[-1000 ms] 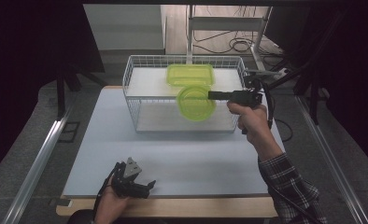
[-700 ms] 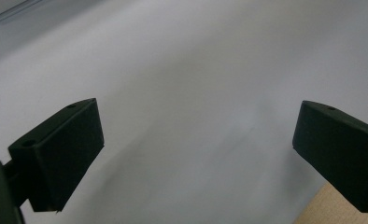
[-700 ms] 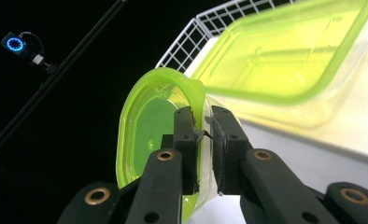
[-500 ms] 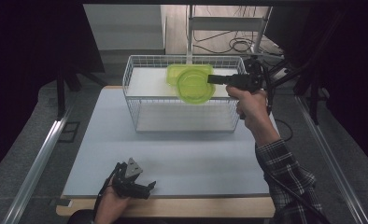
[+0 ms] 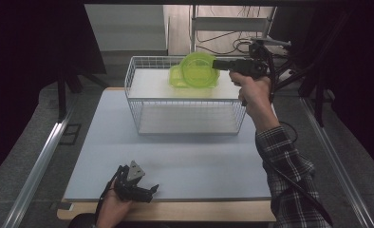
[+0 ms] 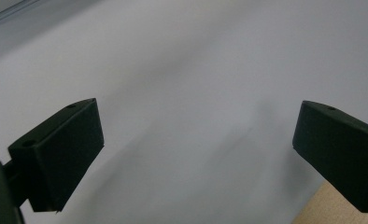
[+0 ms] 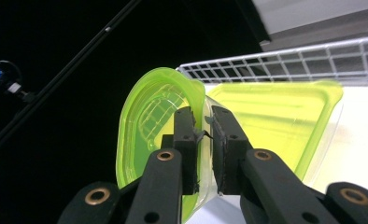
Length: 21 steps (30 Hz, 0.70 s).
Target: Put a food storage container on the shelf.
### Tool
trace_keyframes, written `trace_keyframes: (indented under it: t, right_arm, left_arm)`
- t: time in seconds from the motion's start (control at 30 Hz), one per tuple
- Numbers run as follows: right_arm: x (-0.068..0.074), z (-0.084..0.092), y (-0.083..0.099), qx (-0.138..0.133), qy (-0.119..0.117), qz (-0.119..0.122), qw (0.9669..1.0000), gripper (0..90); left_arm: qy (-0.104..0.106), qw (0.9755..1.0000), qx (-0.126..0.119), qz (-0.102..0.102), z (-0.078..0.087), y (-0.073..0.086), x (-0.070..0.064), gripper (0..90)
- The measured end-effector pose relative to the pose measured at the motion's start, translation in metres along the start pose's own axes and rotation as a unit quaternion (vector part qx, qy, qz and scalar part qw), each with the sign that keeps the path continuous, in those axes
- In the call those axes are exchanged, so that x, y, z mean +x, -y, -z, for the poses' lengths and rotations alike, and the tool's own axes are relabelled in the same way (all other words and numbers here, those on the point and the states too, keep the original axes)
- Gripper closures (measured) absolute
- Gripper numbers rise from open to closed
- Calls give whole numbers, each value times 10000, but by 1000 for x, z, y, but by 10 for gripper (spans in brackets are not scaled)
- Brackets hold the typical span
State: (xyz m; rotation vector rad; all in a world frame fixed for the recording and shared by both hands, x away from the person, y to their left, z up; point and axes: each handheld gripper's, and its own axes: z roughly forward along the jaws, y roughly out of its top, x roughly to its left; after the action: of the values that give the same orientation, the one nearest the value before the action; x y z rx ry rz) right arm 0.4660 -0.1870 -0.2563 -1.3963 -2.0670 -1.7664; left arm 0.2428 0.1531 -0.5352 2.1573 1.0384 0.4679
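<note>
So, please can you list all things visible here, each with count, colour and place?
round container: 1, clear green, held tilted above the basket's far side
rectangular container: 1, green, in the basket behind the round one
wire basket: 1, white, far half of the mat
mat: 1, pale grey, on the table
right gripper: 1, black, jaws shut on the round container's rim
left gripper: 1, black, jaws open, at the near edge
</note>
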Motion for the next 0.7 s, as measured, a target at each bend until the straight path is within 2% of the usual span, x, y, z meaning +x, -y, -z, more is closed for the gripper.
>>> trace_keyframes:
  t: [0.3, 0.7]
  right_arm:
    - [-6, -14, -11, -97, 233, -48, 9997, 809]
    - [-11, -32, -13, -61, 390, -130, 9991, 806]
  left_arm:
    - [15, 10000, 7, 4, 0, 0, 0, 16]
    - [8, 10000, 30, -30, 0, 0, 0, 16]
